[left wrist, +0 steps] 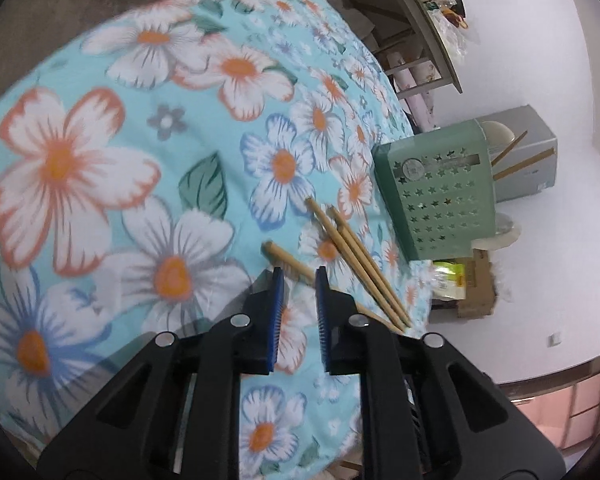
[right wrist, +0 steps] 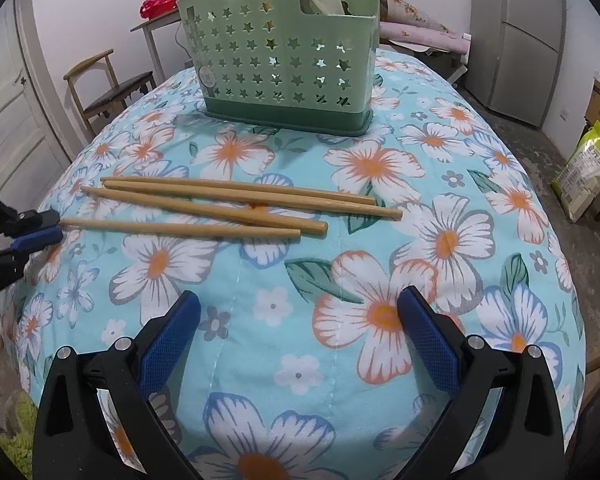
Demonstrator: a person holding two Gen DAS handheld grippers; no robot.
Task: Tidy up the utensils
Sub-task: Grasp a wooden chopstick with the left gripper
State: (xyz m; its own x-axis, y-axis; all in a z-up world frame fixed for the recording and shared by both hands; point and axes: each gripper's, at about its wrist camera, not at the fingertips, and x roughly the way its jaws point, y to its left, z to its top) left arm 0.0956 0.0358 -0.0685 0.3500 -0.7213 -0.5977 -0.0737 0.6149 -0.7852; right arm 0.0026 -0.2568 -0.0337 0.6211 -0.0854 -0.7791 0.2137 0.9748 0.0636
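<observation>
Four plain wooden chopsticks (right wrist: pixel 236 206) lie mid-frame on the floral tablecloth (right wrist: pixel 380 240), below the green star-punched utensil holder (right wrist: pixel 284 60). Left gripper (left wrist: pixel 299 276) sits narrowed over one chopstick's tip, contact hard to tell. Right gripper (right wrist: pixel 298 312) is spread wide, empty. The holder's sticker is unreadable.

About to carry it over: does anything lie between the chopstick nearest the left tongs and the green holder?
Yes: three other chopsticks lie flat across the cloth between that chopstick and the holder.
</observation>
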